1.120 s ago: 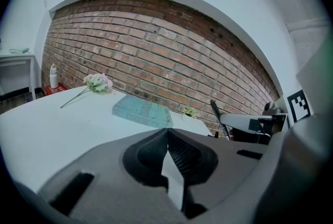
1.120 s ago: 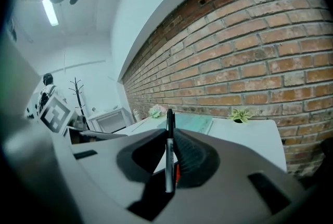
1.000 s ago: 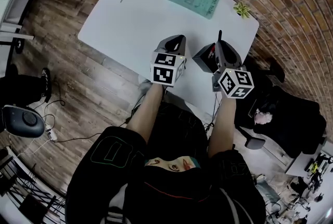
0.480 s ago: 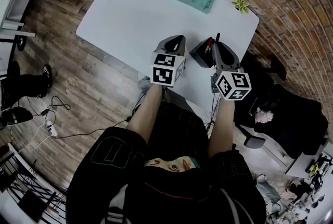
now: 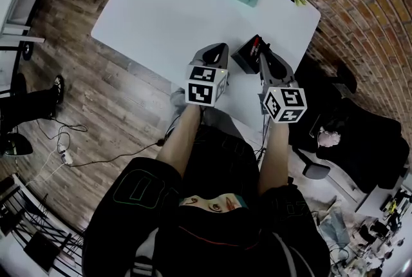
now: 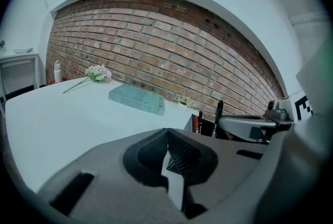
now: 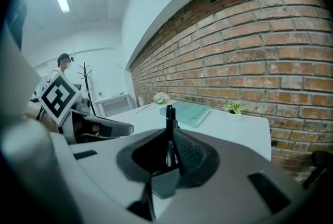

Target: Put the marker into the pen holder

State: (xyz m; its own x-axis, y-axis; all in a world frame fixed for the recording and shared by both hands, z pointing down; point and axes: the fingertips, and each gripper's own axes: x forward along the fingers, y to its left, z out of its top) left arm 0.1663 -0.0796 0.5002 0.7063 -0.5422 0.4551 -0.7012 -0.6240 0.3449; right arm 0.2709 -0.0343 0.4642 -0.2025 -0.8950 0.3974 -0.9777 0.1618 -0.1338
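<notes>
**Marker clamped upright beside the holder, not yet let go**

The right gripper (image 7: pixel 169 137) is clenched on the marker (image 7: pixel 169 123), which stands upright between its jaws with its top poking above them. Just left of those jaws, in the head view, sits the black pen holder (image 5: pixel 244 55) on the white table (image 5: pixel 161 18). It already has a red pen and a dark one in it. The left gripper's view shows the marker (image 6: pixel 218 116) rising just to the right of the pen holder (image 6: pixel 206 128). Its lower end is hidden, so I cannot tell whether it has entered the opening. The left gripper (image 6: pixel 167 140) is pinched together on nothing and sits well short of the holder, which lies ahead of its jaws and to their right.

The likely trouble is at the rim. If the marker comes down off-centre, its end may catch the holder's wall or the pens inside and push or tip the holder, since nothing braces it. If the right jaws let go too high or outside the opening, the marker would drop onto the table and could roll away.
</notes>
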